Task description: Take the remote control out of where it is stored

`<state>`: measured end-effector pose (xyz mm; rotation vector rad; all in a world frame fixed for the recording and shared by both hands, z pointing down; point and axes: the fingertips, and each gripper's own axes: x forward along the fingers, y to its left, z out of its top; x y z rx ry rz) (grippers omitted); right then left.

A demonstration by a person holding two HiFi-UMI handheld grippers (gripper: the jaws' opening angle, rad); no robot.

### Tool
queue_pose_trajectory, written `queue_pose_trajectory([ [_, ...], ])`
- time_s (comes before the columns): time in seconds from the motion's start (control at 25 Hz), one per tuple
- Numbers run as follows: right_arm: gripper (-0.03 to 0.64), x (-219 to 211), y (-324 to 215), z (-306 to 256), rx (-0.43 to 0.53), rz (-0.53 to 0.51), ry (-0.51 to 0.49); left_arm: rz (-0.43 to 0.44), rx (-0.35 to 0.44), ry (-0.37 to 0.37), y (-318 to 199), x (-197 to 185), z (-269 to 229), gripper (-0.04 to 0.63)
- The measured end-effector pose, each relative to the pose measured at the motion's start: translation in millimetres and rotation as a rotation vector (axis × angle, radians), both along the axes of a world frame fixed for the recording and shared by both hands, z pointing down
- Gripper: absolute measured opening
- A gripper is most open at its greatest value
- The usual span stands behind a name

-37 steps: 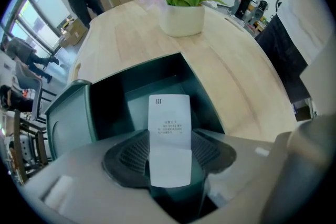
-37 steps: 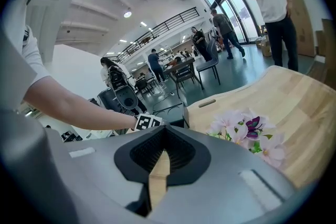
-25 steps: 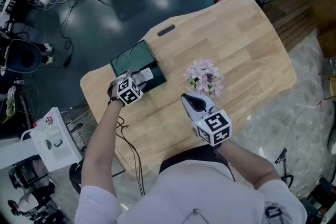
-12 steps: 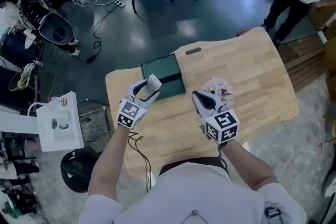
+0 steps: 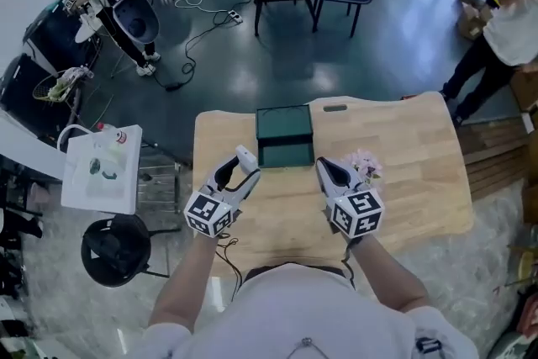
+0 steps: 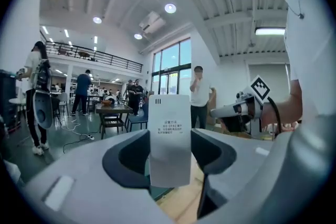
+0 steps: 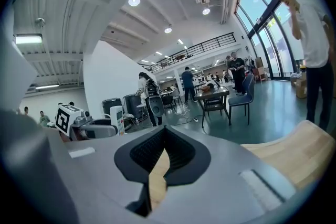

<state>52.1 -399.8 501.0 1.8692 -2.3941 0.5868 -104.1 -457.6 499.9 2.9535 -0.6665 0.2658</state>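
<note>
My left gripper (image 5: 239, 167) is shut on the white remote control (image 6: 169, 136), which stands upright between the jaws, its printed back toward the camera; its top end (image 5: 246, 155) shows in the head view. It is held above the near left part of the wooden table (image 5: 403, 155), clear of the open dark green storage box (image 5: 285, 135) at the table's far edge. My right gripper (image 5: 329, 172) is shut and holds nothing, level with the left one; in its own view the jaws (image 7: 157, 165) meet. The right gripper view shows the remote (image 7: 116, 119) at far left.
A small pink flower bunch (image 5: 363, 165) sits on the table just right of my right gripper. A white cart (image 5: 102, 171) and a black stool (image 5: 118, 248) stand left of the table. A person (image 5: 496, 55) stands at the far right; chairs and a table stand behind.
My left gripper has lifted the remote out of the green box and brought it up and toward me. The head view has tilted up, showing more of the room.
</note>
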Motion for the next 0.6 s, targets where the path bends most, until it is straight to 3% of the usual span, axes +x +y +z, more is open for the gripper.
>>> queue_pose_trajectory([
  [0.36,0.028,-31.7,-9.1,-13.6,0.034,-0.061,0.019,-0.129,-0.027,0.104,6.3,-43.3,-24.4,0.247],
  [0.6,0.028,-34.1,-11.5,-13.0,0.035,-0.063,0.031,-0.175,-0.067,0.135,5.8,-47.5,-25.2,0.247],
])
